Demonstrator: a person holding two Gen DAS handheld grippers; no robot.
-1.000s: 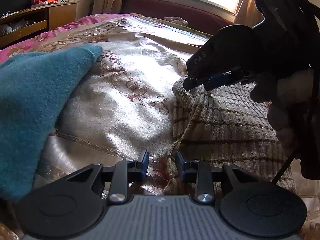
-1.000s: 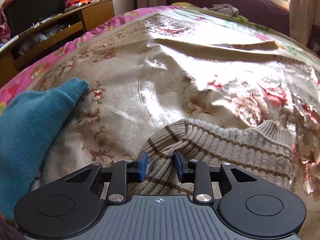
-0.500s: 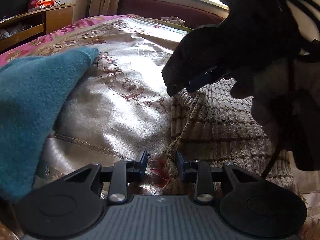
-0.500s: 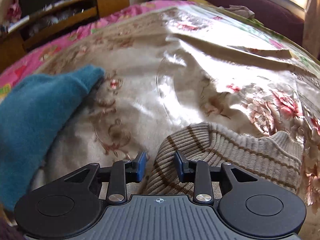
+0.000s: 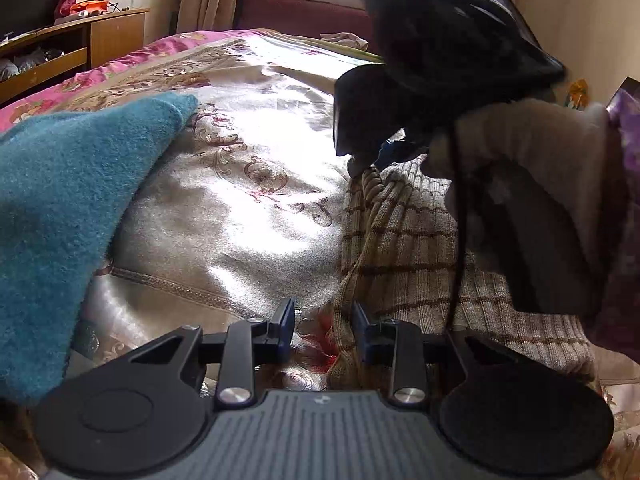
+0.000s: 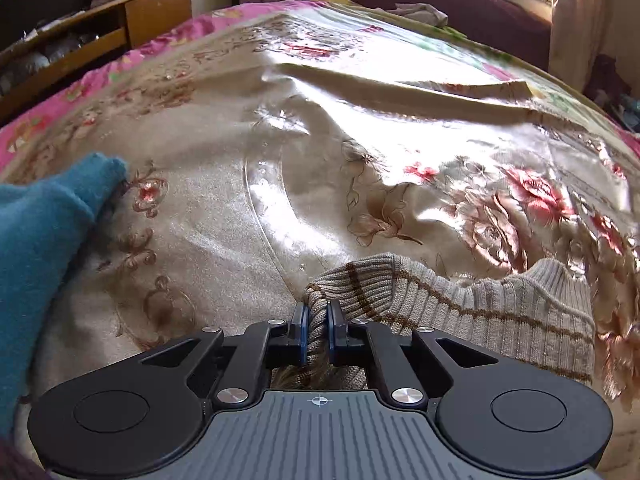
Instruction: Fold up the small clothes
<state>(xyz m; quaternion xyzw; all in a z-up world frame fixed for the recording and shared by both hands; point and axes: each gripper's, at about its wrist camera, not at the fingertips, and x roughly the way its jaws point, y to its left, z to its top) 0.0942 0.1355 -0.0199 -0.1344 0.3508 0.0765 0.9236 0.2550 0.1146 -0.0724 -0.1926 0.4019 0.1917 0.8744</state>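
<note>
The sweater (image 6: 460,312) lies at the lower right on the bed (image 6: 320,160), not folded yet. The right tool (image 6: 317,328) pinches its corner. The left tool (image 5: 322,326) stays released, edge between its fingers.

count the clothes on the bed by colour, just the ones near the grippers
beige striped: 1, the ribbed sweater, an edge pinched in the right gripper
teal: 1, the fuzzy garment lying to the left on the bedspread
total: 2
A pale cloth lies far off by the window end of the bed, too small to tell what it is, so it is left out.
</note>
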